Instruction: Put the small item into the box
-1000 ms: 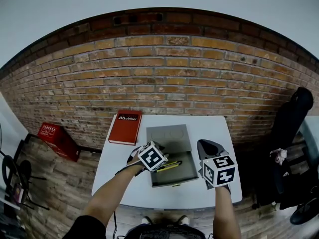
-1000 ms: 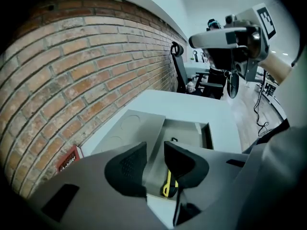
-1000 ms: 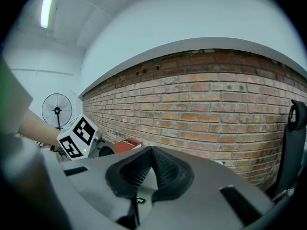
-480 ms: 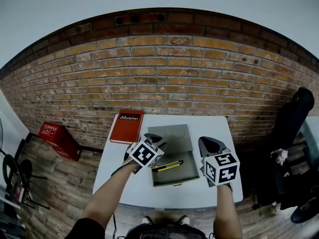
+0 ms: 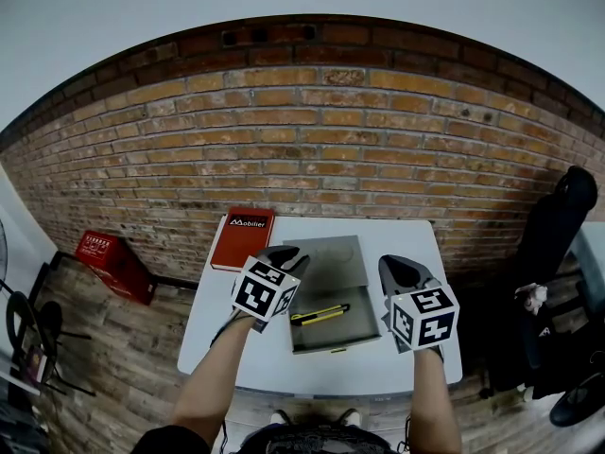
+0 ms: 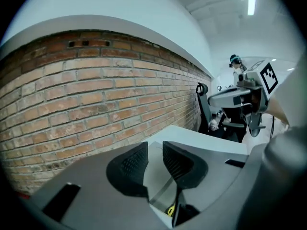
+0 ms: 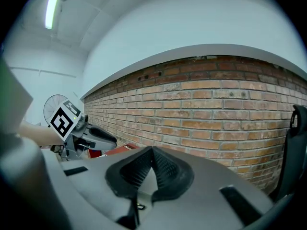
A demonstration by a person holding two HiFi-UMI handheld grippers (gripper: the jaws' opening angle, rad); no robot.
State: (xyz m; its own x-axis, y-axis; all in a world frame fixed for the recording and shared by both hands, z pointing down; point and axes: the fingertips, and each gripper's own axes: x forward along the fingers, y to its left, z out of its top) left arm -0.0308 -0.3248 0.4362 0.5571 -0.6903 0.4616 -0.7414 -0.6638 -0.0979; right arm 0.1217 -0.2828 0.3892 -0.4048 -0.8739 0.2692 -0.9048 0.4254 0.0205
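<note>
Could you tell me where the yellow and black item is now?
In the head view, the yellow and black item lies inside the grey box, toward its left side, nearer the person than the red book.

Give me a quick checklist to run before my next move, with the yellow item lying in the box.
1. Yellow item inside the box: ok.
2. Left gripper empty: ok, its jaws are closing with nothing between them.
3. Right gripper empty: ok, jaws shut on nothing.
4. Yellow item fully below the box rim: cannot tell.
5. Lid closed: not ok, it is open on the wall side.
</note>
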